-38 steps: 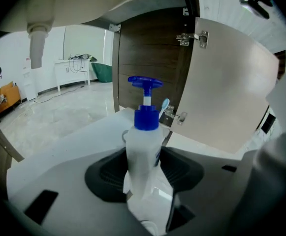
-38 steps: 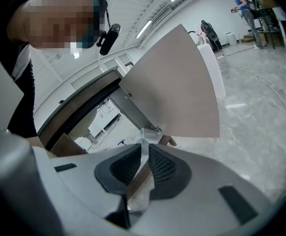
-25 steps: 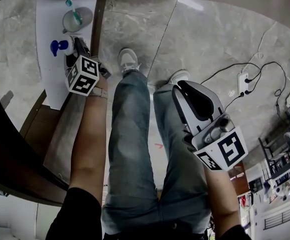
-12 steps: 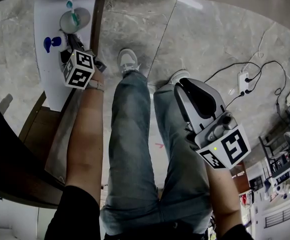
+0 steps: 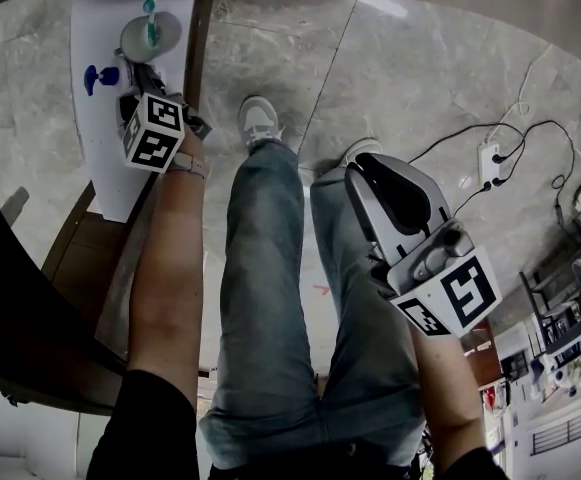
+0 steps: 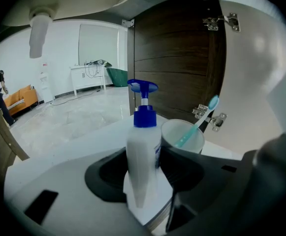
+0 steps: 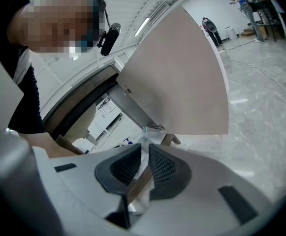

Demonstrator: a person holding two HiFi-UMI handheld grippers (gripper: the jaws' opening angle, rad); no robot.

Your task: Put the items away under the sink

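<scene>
While the left gripper (image 5: 135, 80) clamps the blue-pump soap bottle (image 6: 143, 146) upright over the white cabinet floor (image 5: 95, 173), the cup (image 6: 182, 137) holding a toothbrush (image 6: 202, 119) stands just behind. Pushing deeper may topple it. Right gripper (image 7: 145, 157): nearly closed, empty.

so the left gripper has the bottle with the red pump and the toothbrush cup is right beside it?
No, the pump is blue, not red; the left gripper view shows it. The left gripper does have the bottle, with the toothbrush cup right beside it.
</scene>
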